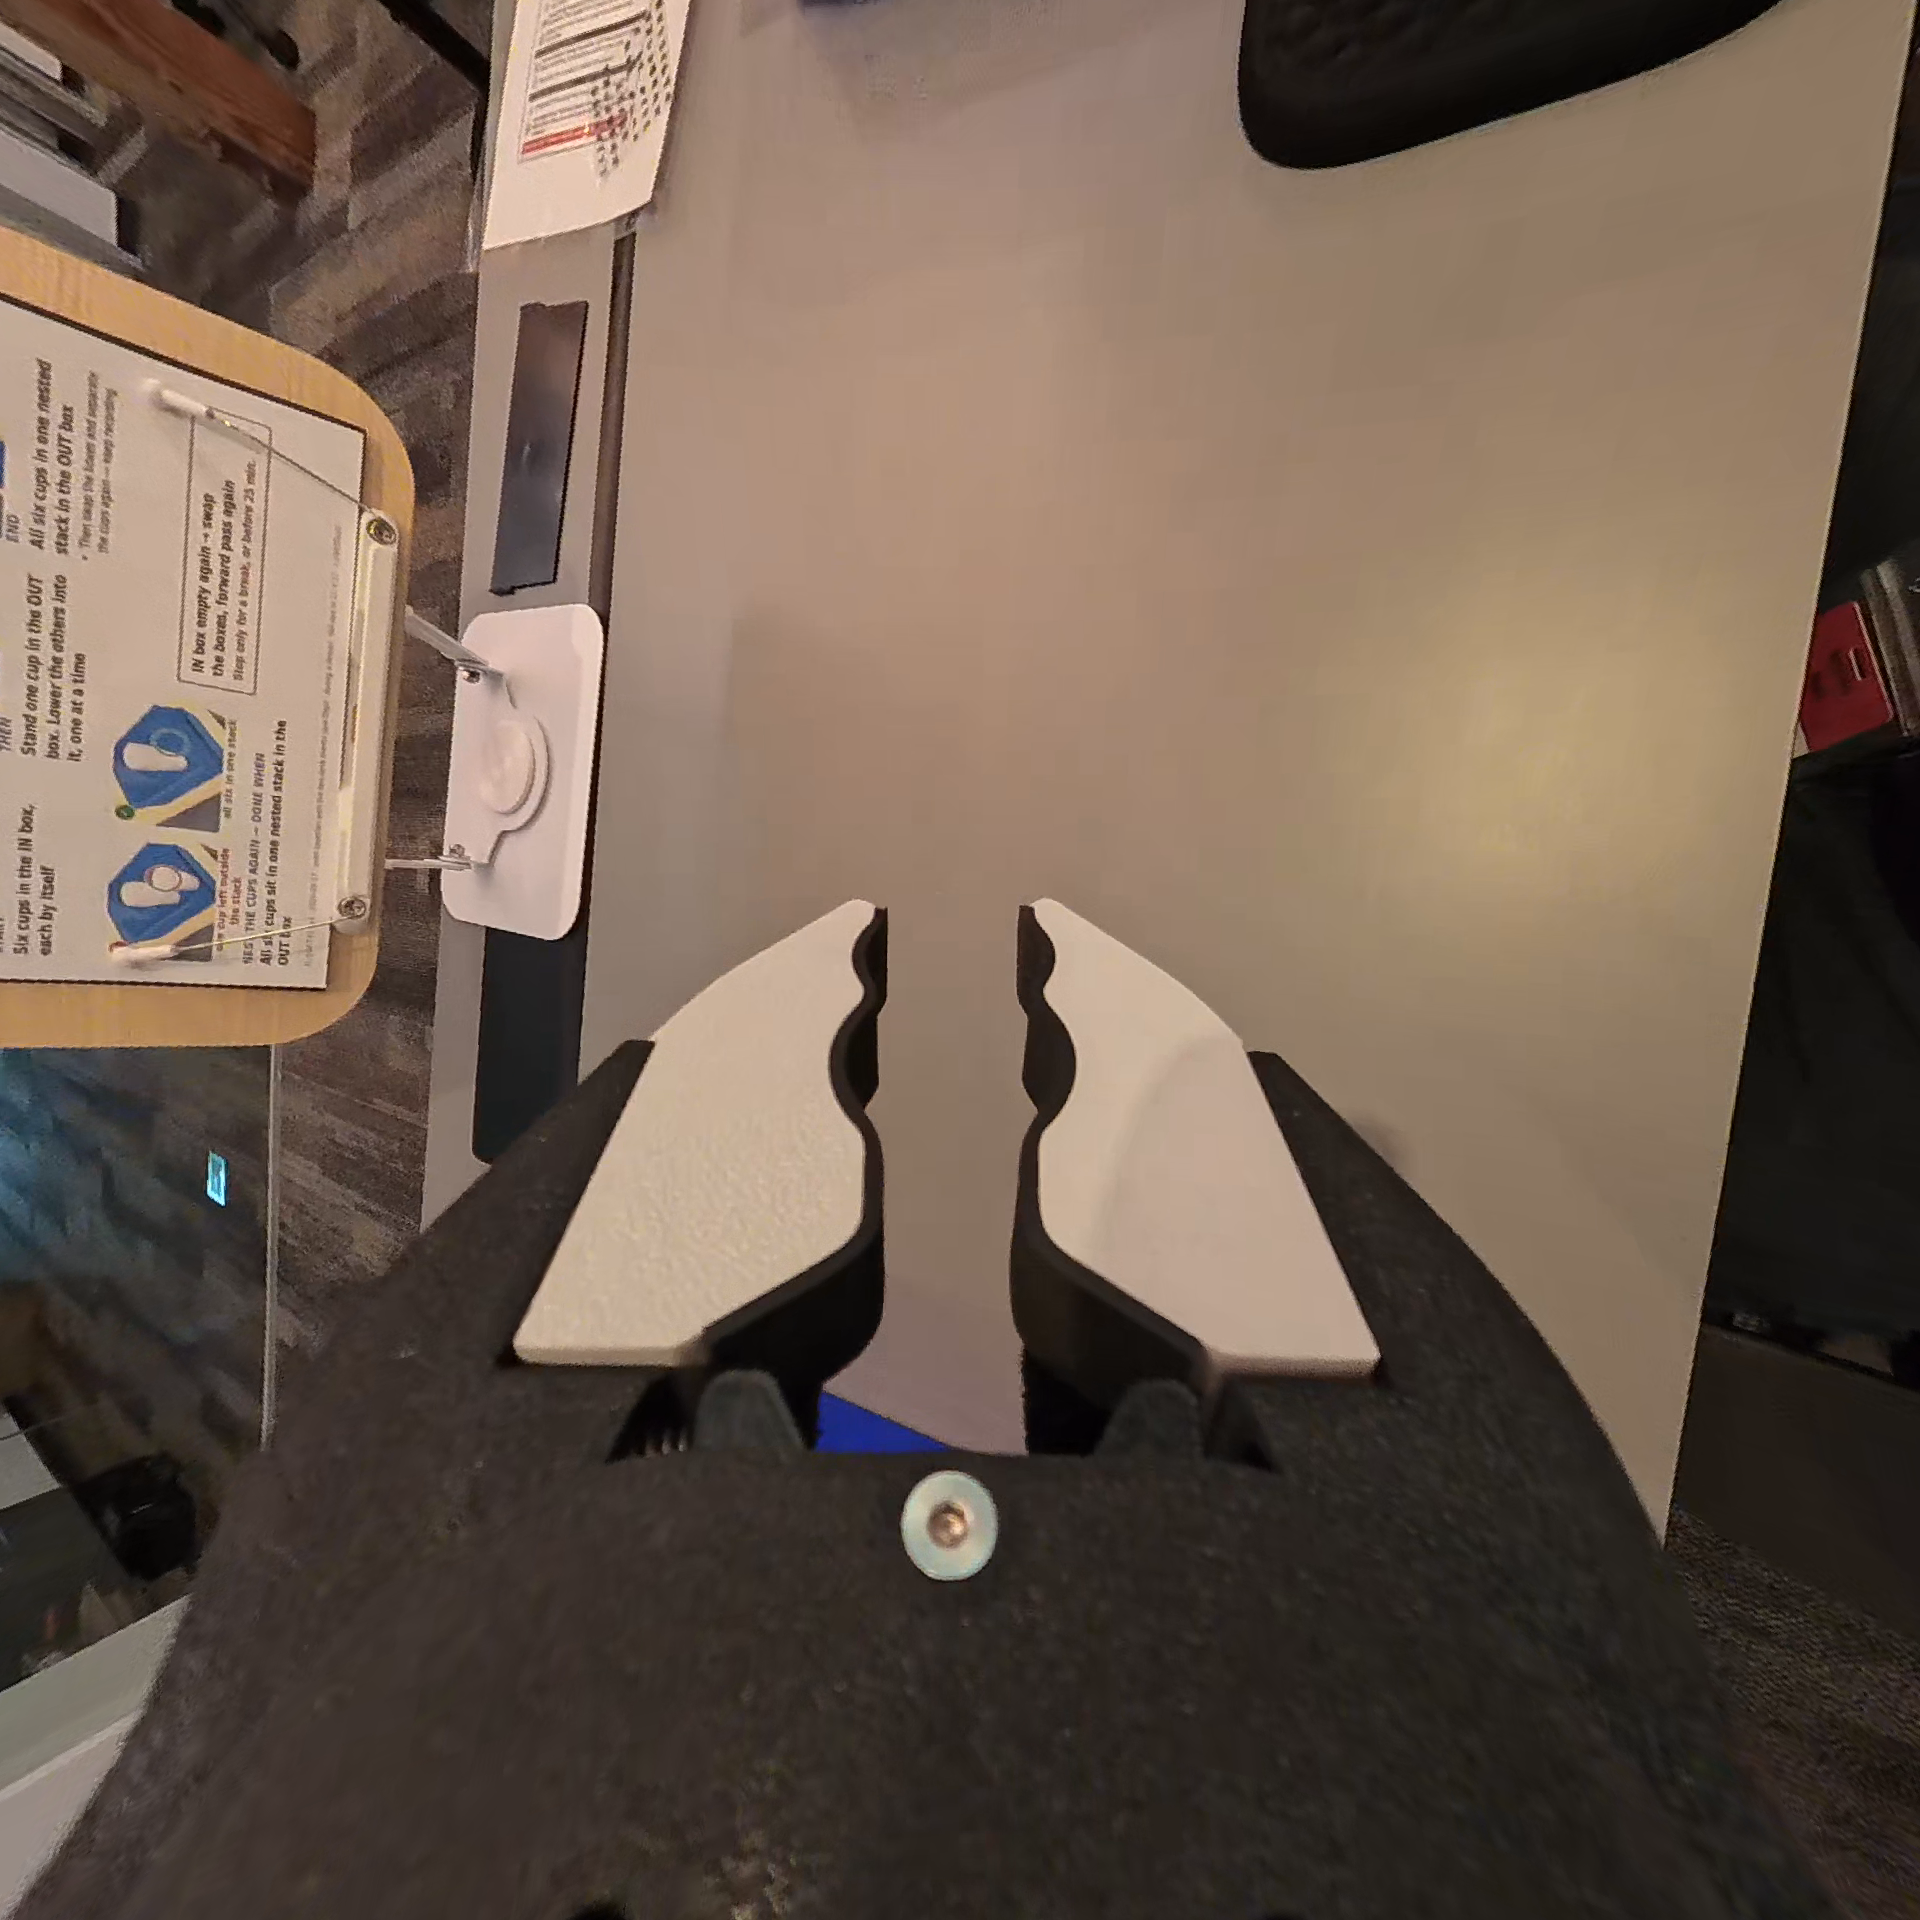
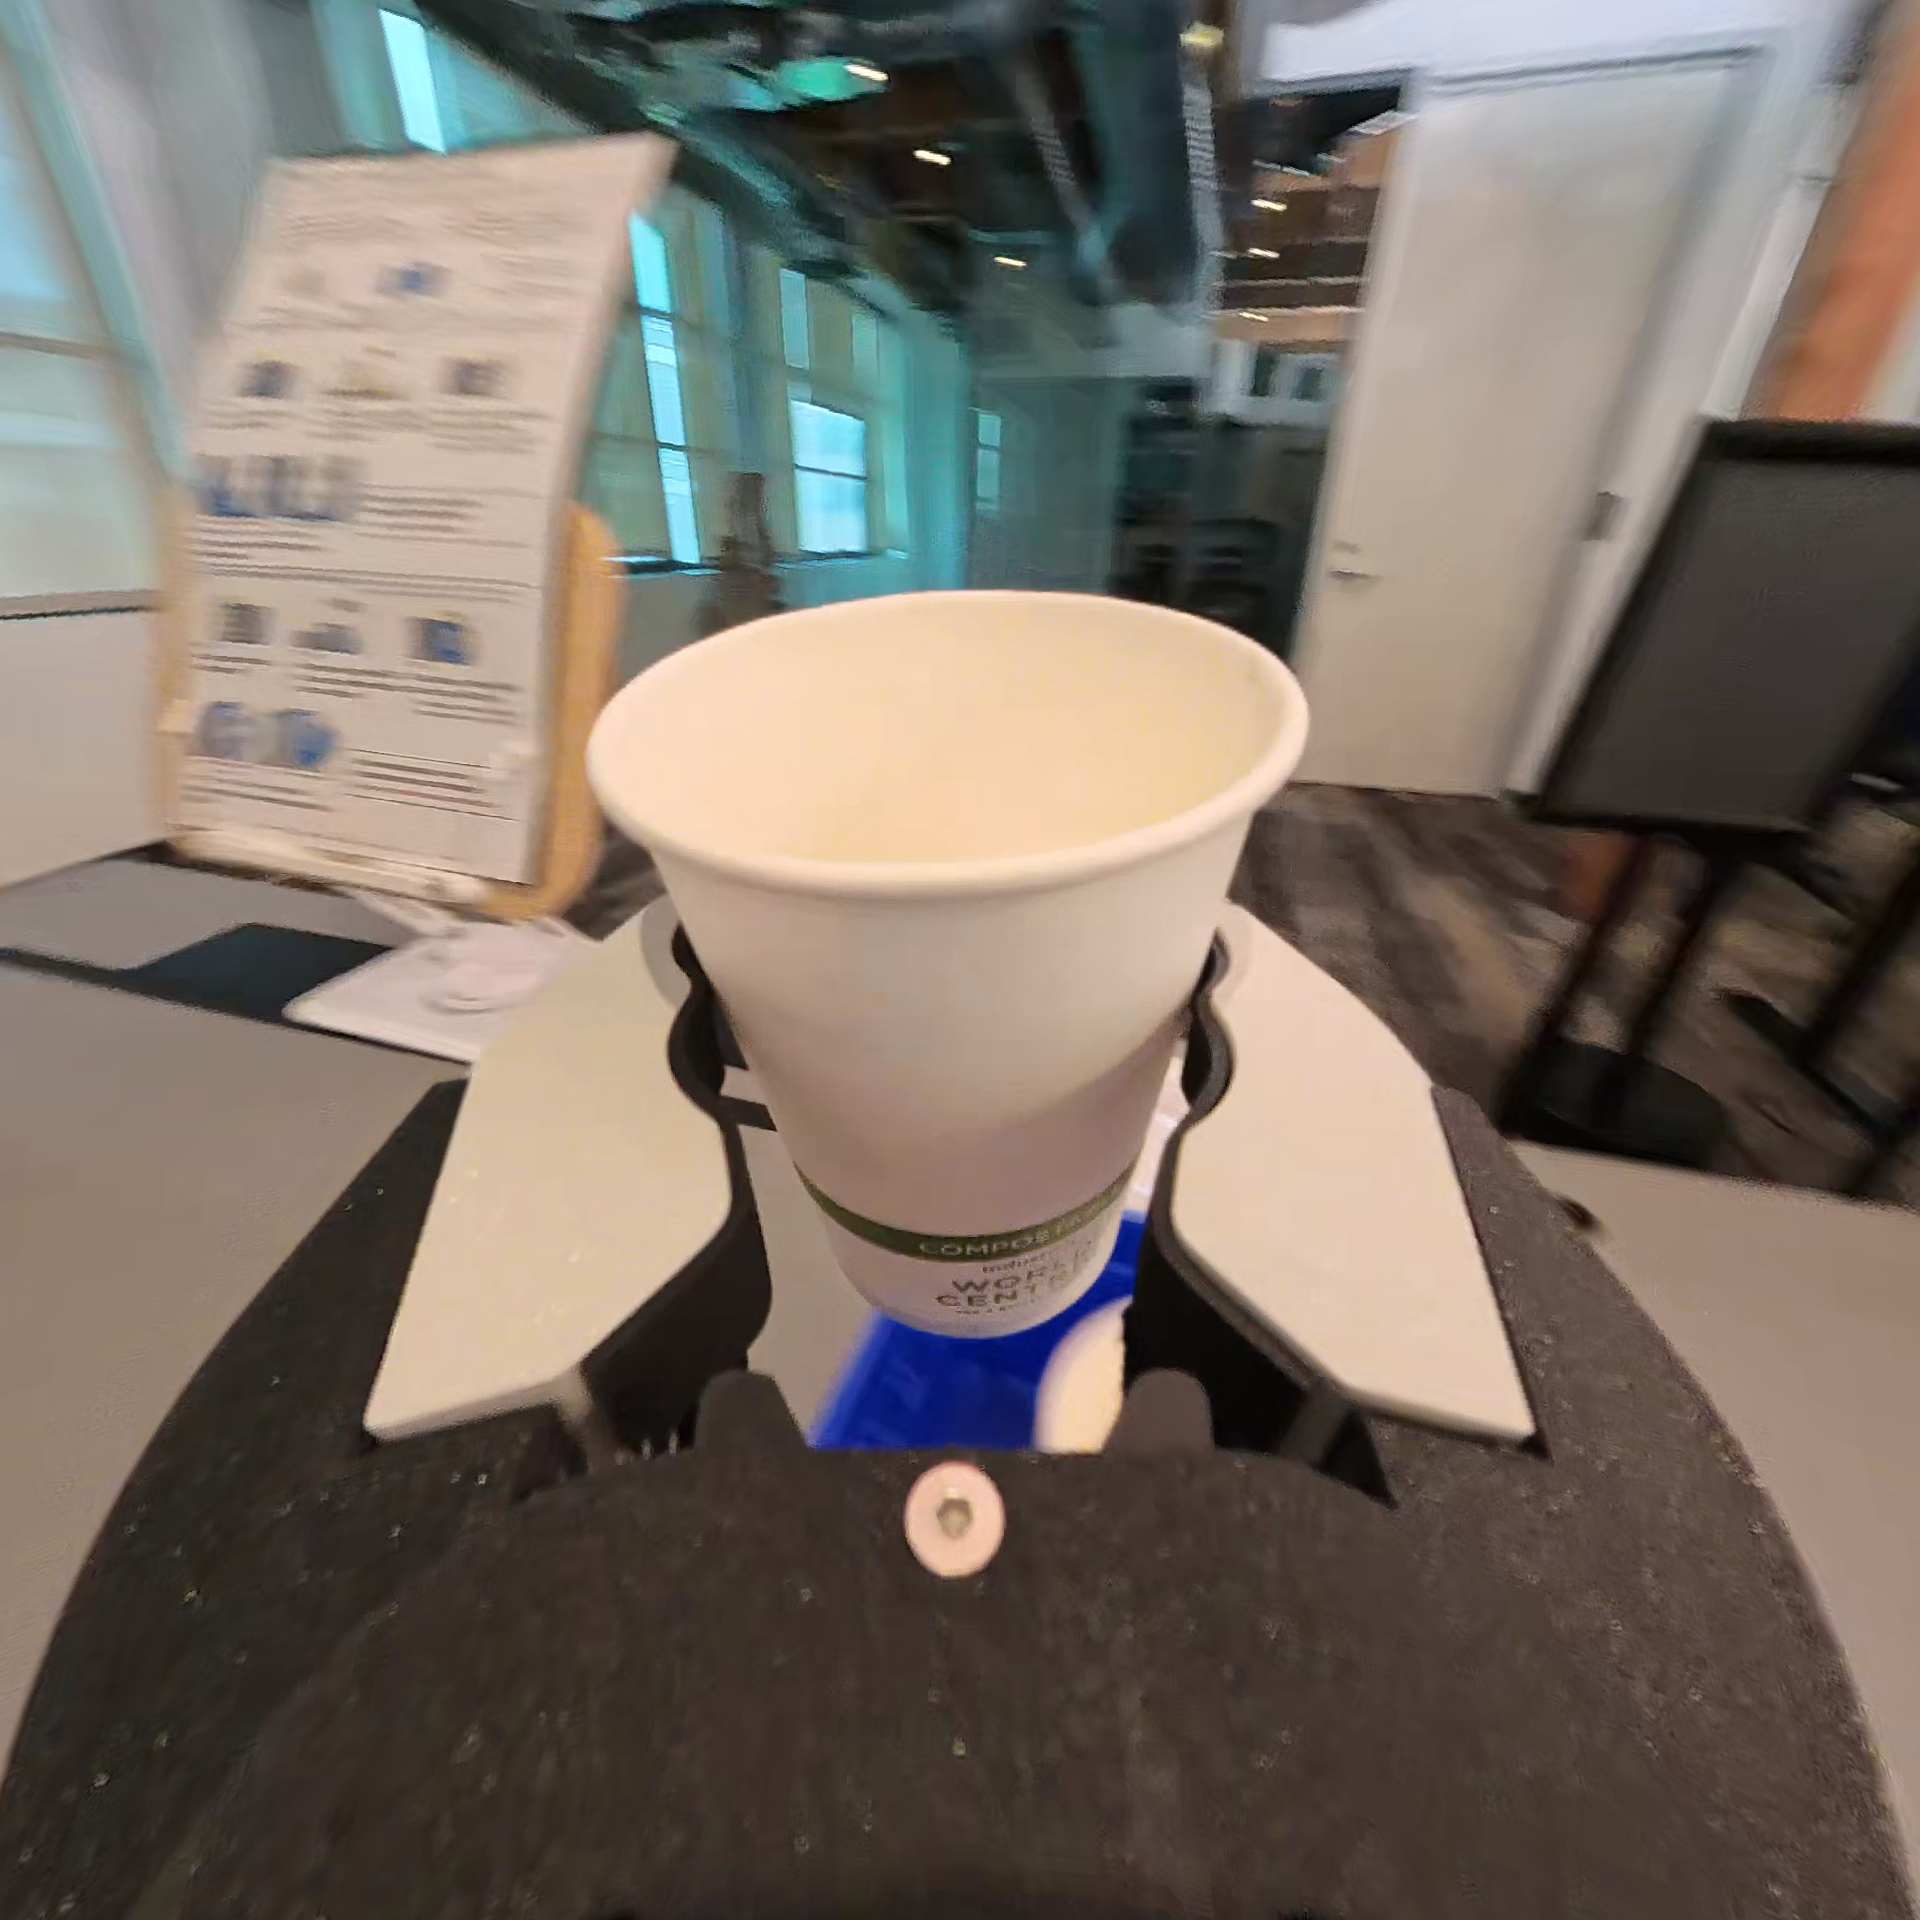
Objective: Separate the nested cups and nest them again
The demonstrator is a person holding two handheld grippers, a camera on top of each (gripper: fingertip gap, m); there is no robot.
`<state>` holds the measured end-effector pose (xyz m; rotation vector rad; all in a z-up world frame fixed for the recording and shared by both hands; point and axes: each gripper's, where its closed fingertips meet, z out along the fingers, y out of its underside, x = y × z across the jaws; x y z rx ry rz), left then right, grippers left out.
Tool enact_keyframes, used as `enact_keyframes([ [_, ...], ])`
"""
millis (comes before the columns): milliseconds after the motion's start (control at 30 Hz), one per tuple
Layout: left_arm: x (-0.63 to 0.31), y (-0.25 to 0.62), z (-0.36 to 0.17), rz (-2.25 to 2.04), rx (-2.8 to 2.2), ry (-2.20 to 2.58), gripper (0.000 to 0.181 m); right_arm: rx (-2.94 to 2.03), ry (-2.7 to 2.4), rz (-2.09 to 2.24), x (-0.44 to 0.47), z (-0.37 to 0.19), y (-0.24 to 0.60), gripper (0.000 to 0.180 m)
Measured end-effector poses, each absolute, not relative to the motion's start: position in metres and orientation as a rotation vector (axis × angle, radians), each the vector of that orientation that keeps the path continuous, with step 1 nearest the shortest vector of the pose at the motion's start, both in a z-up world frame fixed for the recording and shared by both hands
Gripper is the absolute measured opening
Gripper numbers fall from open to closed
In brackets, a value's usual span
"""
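On my right wrist view the right tongs are clenched on a white paper cup, which I hold upright with its mouth open toward the top of the frame. The two pale fingers press the cup's tapering wall from either side, about halfway down its height, so the rim stands clear above the fingertips and the base, with its green band, sits low between the fingers toward the tongs' black body. Below the cup I can see a sliver of a blue box and the rounded white edge of another cup in it; how many lie there I cannot tell. A blurred instruction sheet on a wooden stand rises at the left, on the grey worktop. On my left wrist view the left tongs are released, a narrow gap between the fingers and nothing in them; they point across the bare grey worktop, with the same stand off to the left and a scrap of blue showing near the tongs' base.
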<state>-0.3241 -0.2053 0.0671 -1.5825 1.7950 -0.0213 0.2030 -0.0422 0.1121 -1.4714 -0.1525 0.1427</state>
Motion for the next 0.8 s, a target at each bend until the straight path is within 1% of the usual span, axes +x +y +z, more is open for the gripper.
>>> enact_keyframes([
  [67,-0.323,-0.205,0.067,-0.023,-1.581,1.797,0.023,-1.498,-0.064,0.087,0.240,0.091,-0.044,0.087],
  [167,-0.319,-0.204,0.066,-0.027,-1.574,1.807,0.022,-1.524,0.015,0.076,0.266,0.066,-0.042,0.088],
  [400,-0.312,-0.203,0.060,-0.025,-1.572,1.843,0.022,-1.632,-0.003,0.035,0.270,0.033,-0.028,0.089],
  [600,-0.313,-0.198,0.061,-0.018,-1.581,1.832,0.022,-1.831,-0.041,0.021,0.270,0.005,-0.031,0.090],
  [800,-0.332,-0.187,0.069,0.029,-1.630,1.780,0.022,-2.093,-0.048,0.045,0.267,-0.021,-0.053,0.106],
])
